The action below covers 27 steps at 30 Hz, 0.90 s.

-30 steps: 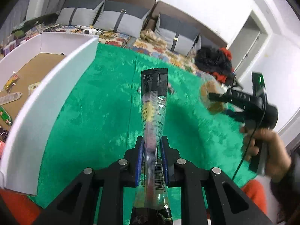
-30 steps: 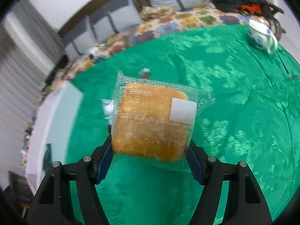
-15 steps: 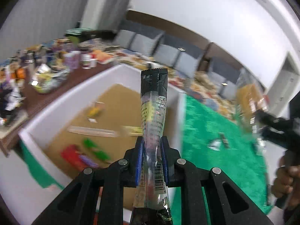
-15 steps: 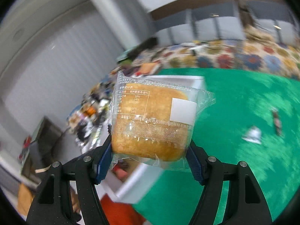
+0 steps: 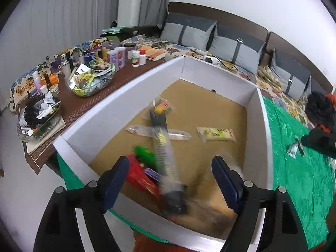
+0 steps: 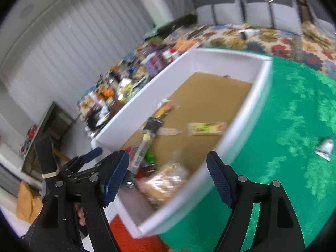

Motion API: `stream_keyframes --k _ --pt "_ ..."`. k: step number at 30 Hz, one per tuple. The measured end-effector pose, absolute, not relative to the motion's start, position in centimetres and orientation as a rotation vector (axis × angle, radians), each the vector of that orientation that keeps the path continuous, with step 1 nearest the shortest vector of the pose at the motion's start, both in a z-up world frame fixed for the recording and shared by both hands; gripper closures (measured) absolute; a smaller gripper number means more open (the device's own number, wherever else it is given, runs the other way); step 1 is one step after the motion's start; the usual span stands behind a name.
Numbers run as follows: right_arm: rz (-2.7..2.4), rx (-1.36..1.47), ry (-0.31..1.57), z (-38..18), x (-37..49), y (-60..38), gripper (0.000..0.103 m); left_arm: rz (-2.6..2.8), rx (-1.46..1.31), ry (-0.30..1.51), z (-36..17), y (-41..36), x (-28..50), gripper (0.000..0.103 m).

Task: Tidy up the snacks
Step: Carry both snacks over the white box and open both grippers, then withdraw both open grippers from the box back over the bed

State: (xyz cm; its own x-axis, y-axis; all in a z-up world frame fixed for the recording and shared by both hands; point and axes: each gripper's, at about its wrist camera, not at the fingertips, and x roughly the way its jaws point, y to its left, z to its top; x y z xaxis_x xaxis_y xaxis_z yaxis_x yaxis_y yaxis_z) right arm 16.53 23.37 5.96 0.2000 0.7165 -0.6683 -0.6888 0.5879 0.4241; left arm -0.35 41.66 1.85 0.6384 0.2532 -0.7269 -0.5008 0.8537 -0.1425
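A white box (image 5: 105, 121) with a brown cardboard floor stands on the green cloth (image 5: 294, 178). My left gripper (image 5: 170, 161) hangs over its near end, jaws opening. The long black-and-clear stick pack (image 5: 166, 157) shows blurred between them, free of both pads, above the box floor. My right gripper (image 6: 168, 154) is also over the box (image 6: 241, 126), jaws opening with nothing pressed between the pads. The bread pack (image 6: 166, 180) lies below it in the near corner, and the stick pack (image 6: 142, 145) is beside that. The bread (image 5: 210, 199) is a tan blur in the left wrist view.
Several other snack packs lie in the box, among them a cream bar (image 5: 216, 134) and a red pack (image 5: 138, 174). A small silver wrapper (image 5: 293, 150) sits on the cloth. A brown side table (image 5: 94, 67) crowded with bottles and bowls runs along the box's far side.
Both grippers swung from the green cloth to above the white box. The left jaws let go of the stick pack and the right jaws let go of the bread pack; both now drop into the box.
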Motion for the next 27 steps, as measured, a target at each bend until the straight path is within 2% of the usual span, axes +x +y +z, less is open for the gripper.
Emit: stream_keyframes --k 3,6,11,17,27 --pt "0.911 0.031 0.922 4.9 17.4 18.8 0.023 0.411 -0.266 0.784 2.6 38.5 0.8 0.021" --pt "0.718 -0.087 0.925 0.9 18.5 12.4 0.023 0.388 -0.157 0.789 3.3 34.8 1.9 0.015" --pt "0.455 -0.172 0.986 -4.1 19.4 1.3 0.023 0.341 -0.029 0.789 4.3 29.8 3.9 0.015" --pt "0.299 -0.163 0.991 -5.2 18.7 -7.6 0.023 0.297 0.029 0.793 5.1 25.9 5.5 0.015" --pt "0.150 -0.185 0.946 -7.4 18.5 -14.8 0.023 0.105 0.019 0.811 4.7 17.7 6.8 0.014"
